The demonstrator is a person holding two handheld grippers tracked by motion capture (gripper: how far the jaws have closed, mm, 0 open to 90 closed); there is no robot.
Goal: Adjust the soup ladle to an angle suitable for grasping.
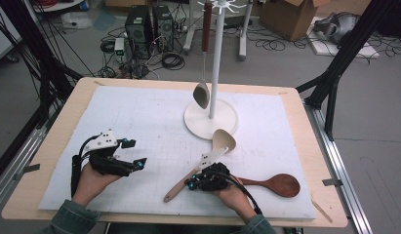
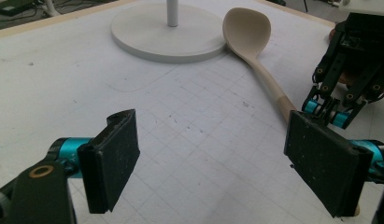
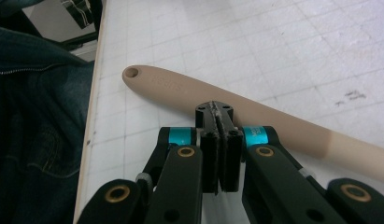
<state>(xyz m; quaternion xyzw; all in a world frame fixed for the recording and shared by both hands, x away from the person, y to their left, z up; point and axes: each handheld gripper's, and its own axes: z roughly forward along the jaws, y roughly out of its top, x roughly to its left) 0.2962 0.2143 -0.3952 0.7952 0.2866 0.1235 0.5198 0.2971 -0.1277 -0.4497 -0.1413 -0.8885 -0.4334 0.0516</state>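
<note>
In the high view, the left gripper (image 1: 132, 152) hovers near the table's front left corner, jaws apart and empty, while the right gripper (image 1: 194, 183) sits over the handle of a pale spoon (image 1: 218, 146) whose bowl lies by the stand base (image 1: 198, 122). A brown spoon (image 1: 278, 184) lies towards the front right. In the left gripper view, the pale spoon (image 2: 255, 51) touches the stand base (image 2: 152, 39). In the right gripper view, the right gripper (image 3: 220, 112) has its jaws pressed together, tips against the pale spoon (image 3: 180, 91).
</note>
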